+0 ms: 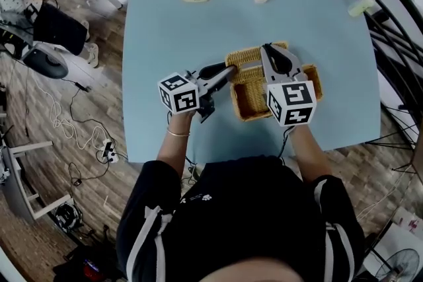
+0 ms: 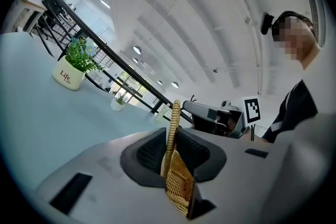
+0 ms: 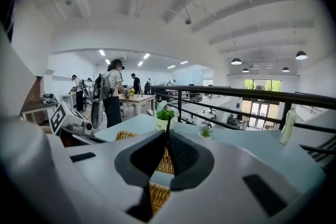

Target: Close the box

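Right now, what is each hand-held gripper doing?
Left hand-held gripper: closed on the wicker lid's edge.
Right hand-held gripper: closed, nothing seen between its jaws.

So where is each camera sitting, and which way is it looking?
Head view: on the person's head, looking steeply down at the table, the wicker box, both forearms, the left gripper and the right gripper.
Left gripper view: on the left gripper, looking level across the table; its fingers pinch the box's wicker edge; the person's dark top shows at right.
Right gripper view: on the right gripper, facing the railing; its fingers are together.
Shared: both gripper views show the white plant pot.
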### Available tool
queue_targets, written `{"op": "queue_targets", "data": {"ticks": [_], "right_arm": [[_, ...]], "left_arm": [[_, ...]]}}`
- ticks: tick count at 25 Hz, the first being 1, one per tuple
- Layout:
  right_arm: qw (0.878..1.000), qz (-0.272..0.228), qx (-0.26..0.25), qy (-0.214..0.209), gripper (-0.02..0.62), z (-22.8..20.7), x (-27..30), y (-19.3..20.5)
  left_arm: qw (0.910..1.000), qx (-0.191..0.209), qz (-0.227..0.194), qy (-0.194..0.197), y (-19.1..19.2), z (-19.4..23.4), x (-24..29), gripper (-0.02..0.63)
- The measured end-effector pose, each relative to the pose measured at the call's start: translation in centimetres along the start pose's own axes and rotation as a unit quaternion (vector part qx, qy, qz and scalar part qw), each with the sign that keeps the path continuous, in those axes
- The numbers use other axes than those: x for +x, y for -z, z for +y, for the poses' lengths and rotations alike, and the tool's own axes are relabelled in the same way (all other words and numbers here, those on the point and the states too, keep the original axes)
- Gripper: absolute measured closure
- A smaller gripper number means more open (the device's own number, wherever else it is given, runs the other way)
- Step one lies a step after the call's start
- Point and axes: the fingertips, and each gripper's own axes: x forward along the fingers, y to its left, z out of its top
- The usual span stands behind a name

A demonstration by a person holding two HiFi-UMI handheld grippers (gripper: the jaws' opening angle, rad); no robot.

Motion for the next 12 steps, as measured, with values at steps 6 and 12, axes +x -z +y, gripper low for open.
{"op": "queue_targets", "data": {"ticks": [6,12], "right_arm": [[1.000,-0.008,0.014,-0.010,0.575,0.0,-0.7,-0.1],[0.999,-0.016,0.023,-0.021,0.575,0.6,-2.0,-0.4]], "left_arm": [[1.0000,0.003,0.001,-0.002,0.0,-0.5,0.1,0.543],[0.9998,0.009,0.001,-0.016,0.2,-1.6,-0.4,0.538]]}}
